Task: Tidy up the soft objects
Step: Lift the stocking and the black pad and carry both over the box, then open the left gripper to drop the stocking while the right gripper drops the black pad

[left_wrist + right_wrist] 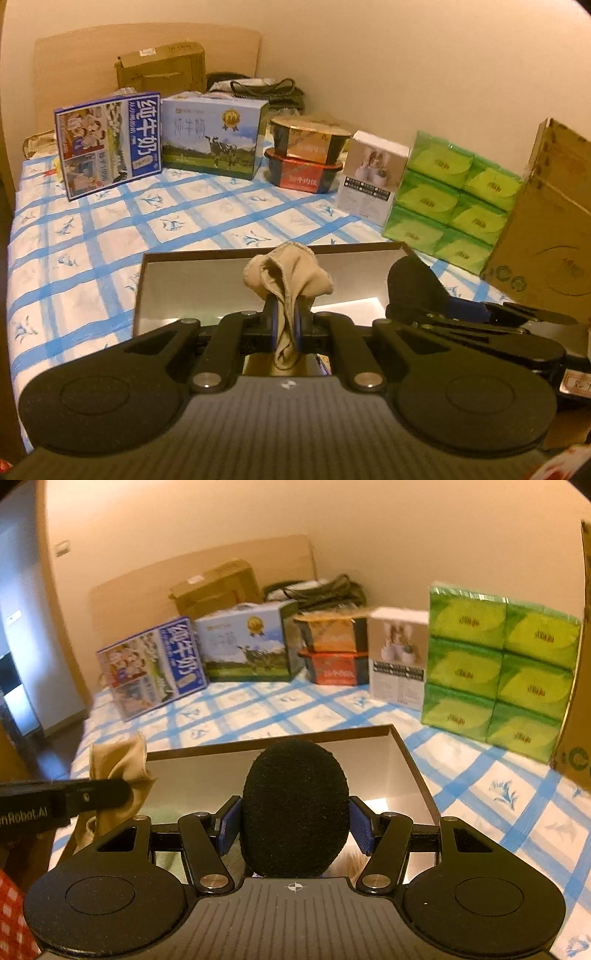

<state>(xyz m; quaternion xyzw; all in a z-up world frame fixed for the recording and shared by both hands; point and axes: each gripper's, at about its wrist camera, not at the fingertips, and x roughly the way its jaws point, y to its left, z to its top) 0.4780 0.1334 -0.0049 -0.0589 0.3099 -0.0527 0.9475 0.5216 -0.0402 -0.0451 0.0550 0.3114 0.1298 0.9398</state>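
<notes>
Carrying step: the left gripper (286,314) pinched a beige sock (286,273), the right gripper (295,829) clamped a black foam ball (295,808), both above the open box (417,768) just ahead, so lowering and releasing likely came next.

Blue-checked bed (110,229) under boxes (214,140), tissue packs (450,199), open tray (155,295).

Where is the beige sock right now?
In the left wrist view the beige sock is pinched in the left tongs, above the open box, left of the right tongs' black bundle.
</notes>
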